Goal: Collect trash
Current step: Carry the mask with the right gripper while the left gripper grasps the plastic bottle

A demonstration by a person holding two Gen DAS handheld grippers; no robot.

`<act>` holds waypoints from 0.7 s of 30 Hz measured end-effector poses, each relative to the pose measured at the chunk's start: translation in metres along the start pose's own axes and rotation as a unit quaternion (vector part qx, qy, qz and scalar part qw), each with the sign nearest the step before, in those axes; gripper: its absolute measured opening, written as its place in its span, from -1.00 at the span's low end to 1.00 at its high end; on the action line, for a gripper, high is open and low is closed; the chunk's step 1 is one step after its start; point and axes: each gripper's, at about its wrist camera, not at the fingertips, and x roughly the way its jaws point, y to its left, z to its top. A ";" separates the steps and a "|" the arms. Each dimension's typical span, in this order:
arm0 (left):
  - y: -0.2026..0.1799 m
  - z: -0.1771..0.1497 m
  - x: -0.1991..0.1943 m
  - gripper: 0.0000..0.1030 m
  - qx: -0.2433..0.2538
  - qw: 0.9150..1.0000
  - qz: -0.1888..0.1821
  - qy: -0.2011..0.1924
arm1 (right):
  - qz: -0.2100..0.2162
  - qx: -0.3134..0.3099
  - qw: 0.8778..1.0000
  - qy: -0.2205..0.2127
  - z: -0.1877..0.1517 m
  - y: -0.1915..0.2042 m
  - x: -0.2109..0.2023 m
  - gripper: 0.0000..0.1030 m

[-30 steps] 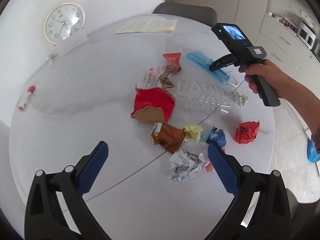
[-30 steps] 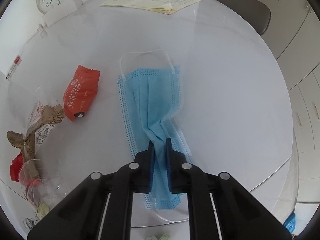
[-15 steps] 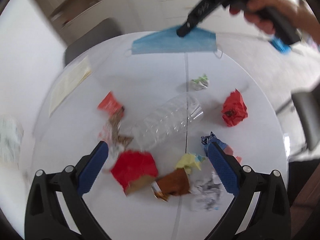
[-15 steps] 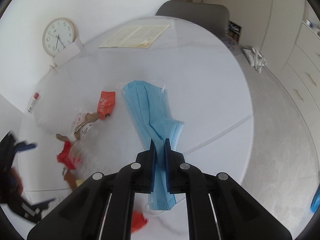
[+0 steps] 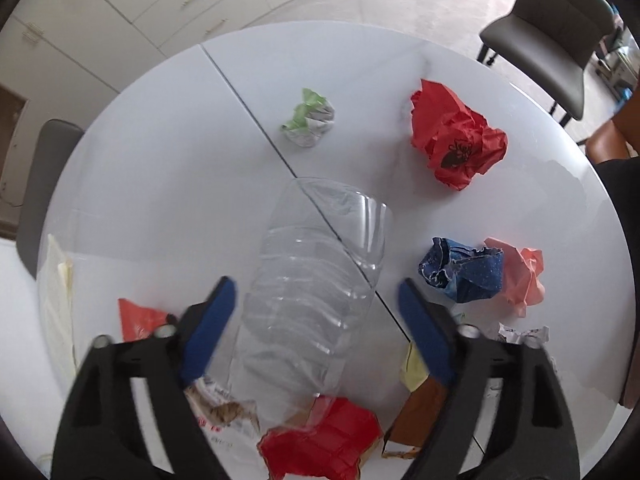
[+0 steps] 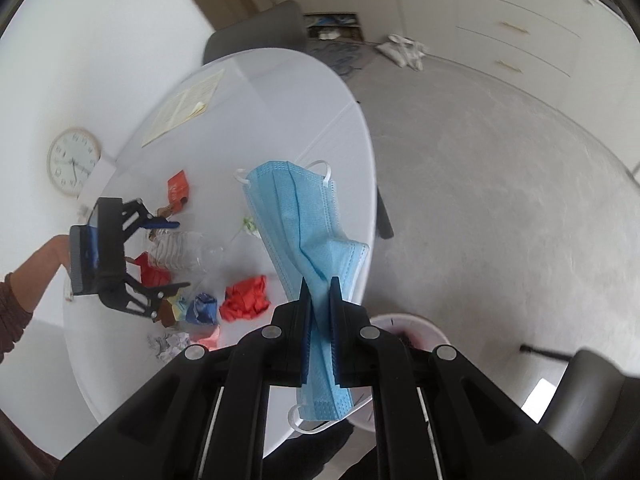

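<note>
A clear plastic bottle lies on the white round table. My left gripper points down over it, its jaws closing. The bottle is between the blue pads, with a small gap on each side. My right gripper is shut on a blue face mask and holds it in the air past the table's edge, above a pale bin. Around the bottle lie a red paper ball, a green-white ball, a blue ball, a pink one and a red wrapper.
A brown wrapper, white crumpled paper and an orange packet also lie nearby. A booklet rests at the far side, a clock leans against the wall. Grey chairs stand around the table; cabinets line the room.
My left gripper rolled, dropped over the bottle and narrowed its jaws around it. My right gripper lifted the mask off the table and carried it out beyond the table's edge.
</note>
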 end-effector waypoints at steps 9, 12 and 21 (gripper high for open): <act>0.005 0.000 -0.010 0.25 -0.032 0.999 -0.005 -0.019 | -0.007 0.060 0.998 0.004 -0.043 -0.024 -0.010 -0.83; 0.008 -0.002 -0.027 0.25 -0.073 0.997 0.007 -0.030 | -0.007 0.064 0.998 0.007 -0.053 -0.031 -0.012 -0.83; -0.005 -0.012 -0.103 0.25 -0.270 0.959 0.043 -0.073 | -0.023 0.073 0.997 0.025 -0.091 -0.048 -0.012 -0.83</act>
